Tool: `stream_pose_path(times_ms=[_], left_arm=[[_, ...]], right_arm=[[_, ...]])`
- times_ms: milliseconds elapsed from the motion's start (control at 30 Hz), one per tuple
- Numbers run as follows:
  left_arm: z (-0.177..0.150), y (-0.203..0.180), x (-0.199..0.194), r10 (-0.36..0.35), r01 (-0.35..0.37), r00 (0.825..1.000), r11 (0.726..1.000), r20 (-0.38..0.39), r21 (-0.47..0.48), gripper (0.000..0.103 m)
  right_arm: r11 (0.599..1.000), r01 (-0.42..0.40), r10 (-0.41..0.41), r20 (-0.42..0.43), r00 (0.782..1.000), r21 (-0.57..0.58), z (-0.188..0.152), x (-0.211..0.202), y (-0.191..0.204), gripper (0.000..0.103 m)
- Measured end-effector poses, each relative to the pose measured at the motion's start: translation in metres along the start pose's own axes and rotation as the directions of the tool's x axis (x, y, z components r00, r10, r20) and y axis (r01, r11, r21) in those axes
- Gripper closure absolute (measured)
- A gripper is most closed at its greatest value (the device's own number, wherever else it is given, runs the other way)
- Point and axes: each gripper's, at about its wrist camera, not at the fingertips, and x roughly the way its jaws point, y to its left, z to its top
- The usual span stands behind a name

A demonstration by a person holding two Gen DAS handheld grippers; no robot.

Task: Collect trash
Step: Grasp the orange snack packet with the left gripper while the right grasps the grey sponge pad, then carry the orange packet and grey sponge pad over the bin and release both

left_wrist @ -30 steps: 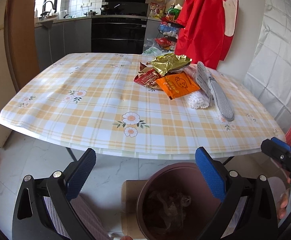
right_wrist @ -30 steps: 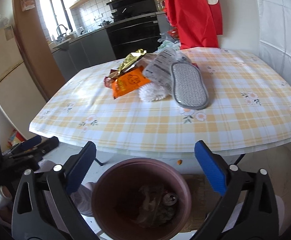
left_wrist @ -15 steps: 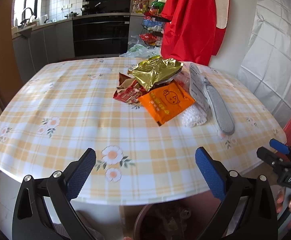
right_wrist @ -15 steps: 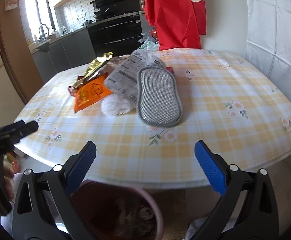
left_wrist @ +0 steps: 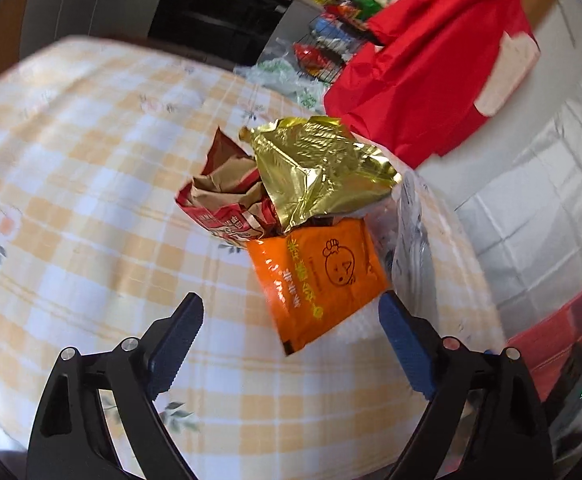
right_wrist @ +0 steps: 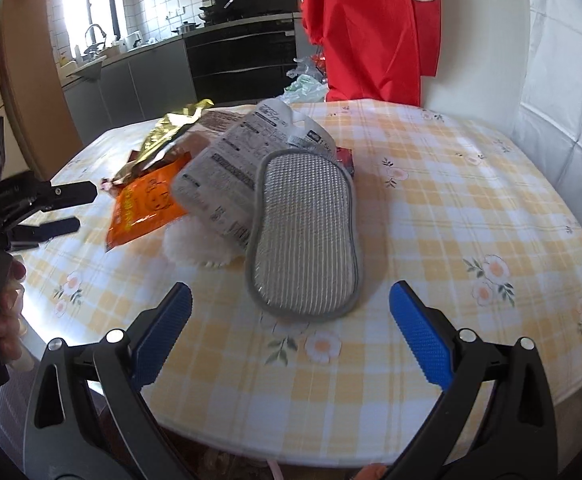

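A pile of trash lies on the checked tablecloth [left_wrist: 91, 208]: an orange packet [left_wrist: 319, 280], a crumpled gold foil bag [left_wrist: 315, 172], a torn red paper bag [left_wrist: 227, 200] and a clear printed bag [right_wrist: 243, 156]. My left gripper [left_wrist: 291, 344] is open and empty, its fingertips on either side of the orange packet's near end. It also shows at the left of the right wrist view [right_wrist: 71, 208]. My right gripper [right_wrist: 289, 334] is open and empty, above the table's near edge, just short of the grey scrubbing pad [right_wrist: 307, 232].
A white fluffy pad [right_wrist: 195, 244] lies under the printed bag. A red garment [right_wrist: 371, 28] hangs behind the table. Kitchen cabinets and an oven [right_wrist: 243, 52] stand at the back. A white quilted wall [right_wrist: 563, 80] is at the right.
Both grippers have risen from over the brown bin and moved forward over the table. The left one has closed in on the orange packet. The bin has dropped out of view.
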Motion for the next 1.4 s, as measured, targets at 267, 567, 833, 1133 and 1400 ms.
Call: stream_pose_path(times_ms=[267,567,833,1133,1400], left_arm=[[0.002,0.027,0.044,-0.132,0.116,0.989,0.972,-0.066,-0.205,0.023],[-0.008,0.023,0.046,-0.209,0.192,0.974,0.965,-0.082,-0.178,0.084],[-0.013,-0.002,0.022,-0.216,0.214,0.975,0.976,-0.049,-0.037,0.094],[-0.029,-0.046,-0.018,-0.206,0.202,0.979,0.96,0.002,0.194,0.095],[-0.037,-0.069,-0.054,-0.194,0.167,0.979,0.945,0.069,0.283,0.095]], right_arm=[[1.0,-0.011,0.011,-0.022,1.0,-0.001,0.017,0.036,-0.008,0.006],[1.0,-0.019,0.02,-0.091,0.996,0.012,0.03,0.073,-0.013,0.006],[0.994,-0.046,0.065,-0.204,0.977,0.095,0.037,0.106,-0.019,0.006],[0.975,-0.075,0.107,-0.145,0.984,0.209,0.032,0.081,-0.037,0.011],[0.977,-0.082,0.092,-0.042,0.995,0.194,0.031,0.03,-0.033,0.011]])
